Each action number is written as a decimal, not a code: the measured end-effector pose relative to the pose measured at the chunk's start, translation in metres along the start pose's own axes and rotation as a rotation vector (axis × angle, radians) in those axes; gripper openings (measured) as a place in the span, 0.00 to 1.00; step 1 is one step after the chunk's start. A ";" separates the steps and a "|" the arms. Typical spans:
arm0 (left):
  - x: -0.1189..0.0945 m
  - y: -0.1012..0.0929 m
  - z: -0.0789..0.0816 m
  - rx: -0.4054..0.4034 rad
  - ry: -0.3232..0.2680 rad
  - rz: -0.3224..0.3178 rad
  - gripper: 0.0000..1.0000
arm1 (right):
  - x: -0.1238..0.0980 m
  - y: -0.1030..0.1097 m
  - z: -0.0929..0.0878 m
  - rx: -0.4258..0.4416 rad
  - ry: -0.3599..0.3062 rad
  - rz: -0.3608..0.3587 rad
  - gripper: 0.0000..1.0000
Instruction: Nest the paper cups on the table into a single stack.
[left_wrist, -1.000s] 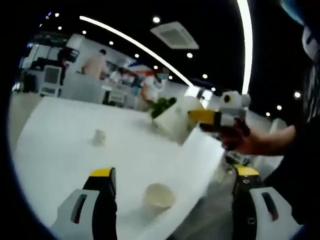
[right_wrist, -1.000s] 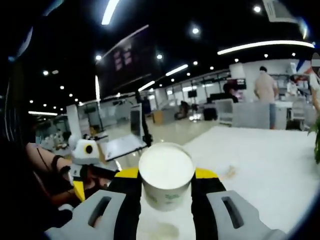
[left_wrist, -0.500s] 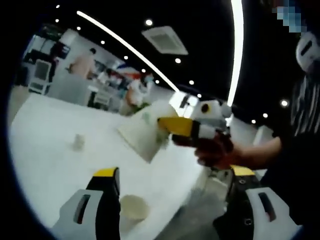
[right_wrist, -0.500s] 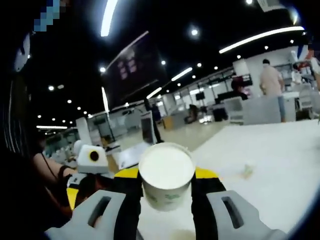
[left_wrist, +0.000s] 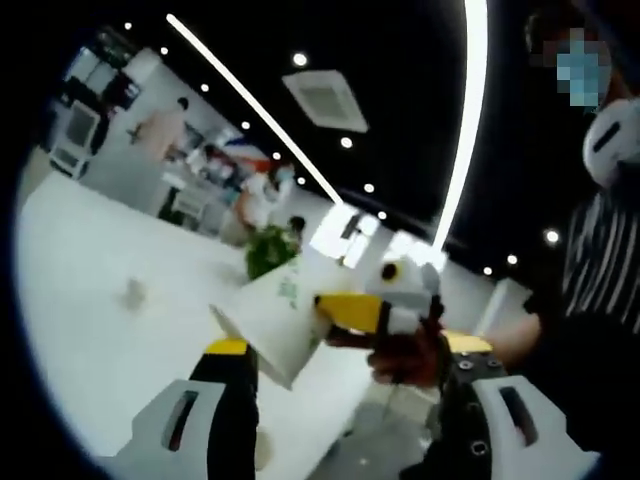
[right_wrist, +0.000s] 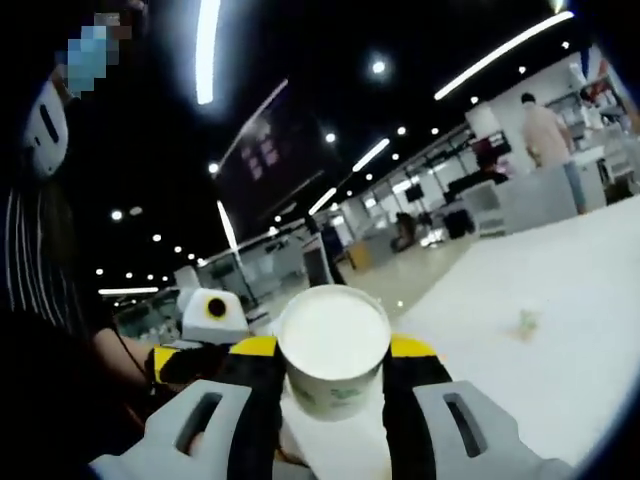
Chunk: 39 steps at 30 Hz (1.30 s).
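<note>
The broad white table (left_wrist: 90, 330) stretches ahead of the left hand-held gripper (left_wrist: 345, 400), and in the right gripper view its pale top (right_wrist: 560, 340) runs off to the right of the right hand-held gripper (right_wrist: 333, 385). In the left gripper view the right hand-held gripper (left_wrist: 345, 308) comes in from the right, gripped by a person's hand (left_wrist: 405, 355). It carries a white paper cup with a small green print (left_wrist: 275, 315), tilted, just above and between the left one's spread yellow-tipped jaws, which hold nothing. In the right gripper view that same cup (right_wrist: 333, 350) sits clamped between the right hand-held gripper's jaws, its open mouth facing the camera. To its left the left hand-held gripper (right_wrist: 175, 362) shows. A small blurred white object (left_wrist: 132, 291) lies on the table far ahead and to the left of the left hand-held gripper; in the right gripper view one like it (right_wrist: 527, 320) lies off to the right.
</note>
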<state>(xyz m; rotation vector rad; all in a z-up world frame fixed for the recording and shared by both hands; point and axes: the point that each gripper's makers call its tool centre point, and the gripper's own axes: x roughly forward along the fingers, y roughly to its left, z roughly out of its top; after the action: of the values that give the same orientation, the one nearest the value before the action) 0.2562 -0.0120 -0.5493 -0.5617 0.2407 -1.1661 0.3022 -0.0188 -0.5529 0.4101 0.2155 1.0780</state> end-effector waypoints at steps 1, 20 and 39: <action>0.000 -0.001 0.002 0.001 -0.009 -0.005 0.70 | 0.000 0.001 0.002 0.006 -0.007 0.008 0.35; 0.000 -0.022 0.038 -0.042 -0.055 -0.077 0.31 | -0.008 0.029 0.032 0.093 -0.168 0.173 0.36; 0.004 -0.035 0.049 -0.018 -0.021 -0.143 0.03 | -0.017 0.044 0.038 0.118 -0.177 0.253 0.36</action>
<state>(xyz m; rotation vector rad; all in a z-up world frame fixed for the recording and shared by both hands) 0.2523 -0.0115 -0.4888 -0.6146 0.1960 -1.2964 0.2727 -0.0238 -0.5006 0.6491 0.0705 1.2726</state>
